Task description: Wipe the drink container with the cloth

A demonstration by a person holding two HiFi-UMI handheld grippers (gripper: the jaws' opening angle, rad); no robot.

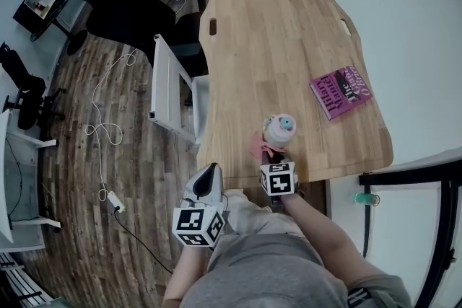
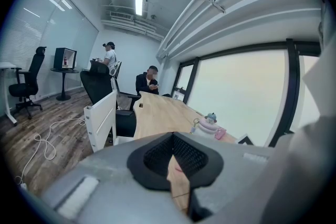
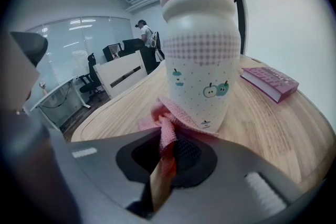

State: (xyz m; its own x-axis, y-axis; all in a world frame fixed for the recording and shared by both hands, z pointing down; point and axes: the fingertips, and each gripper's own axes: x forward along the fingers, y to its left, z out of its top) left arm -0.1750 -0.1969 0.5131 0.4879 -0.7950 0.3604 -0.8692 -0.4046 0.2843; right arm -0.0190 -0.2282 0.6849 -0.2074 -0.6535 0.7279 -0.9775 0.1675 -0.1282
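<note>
A white drink container (image 3: 198, 55) with a pink lid and small apple prints stands upright on the wooden table (image 1: 274, 40) near its front edge; the head view shows it as container (image 1: 279, 130). A pink cloth (image 3: 167, 122) lies against its base. My right gripper (image 3: 164, 157) is shut on that cloth, just in front of the container. My left gripper (image 2: 176, 165) is shut with nothing in it, held off the table's left front corner and below its edge; the container (image 2: 210, 124) shows far off there.
A pink book (image 1: 341, 91) lies on the table to the right of the container. A white chair (image 1: 170, 86) and a black office chair (image 1: 126, 3) stand left of the table. People sit at the far end. A cable (image 1: 105, 133) runs over the wooden floor.
</note>
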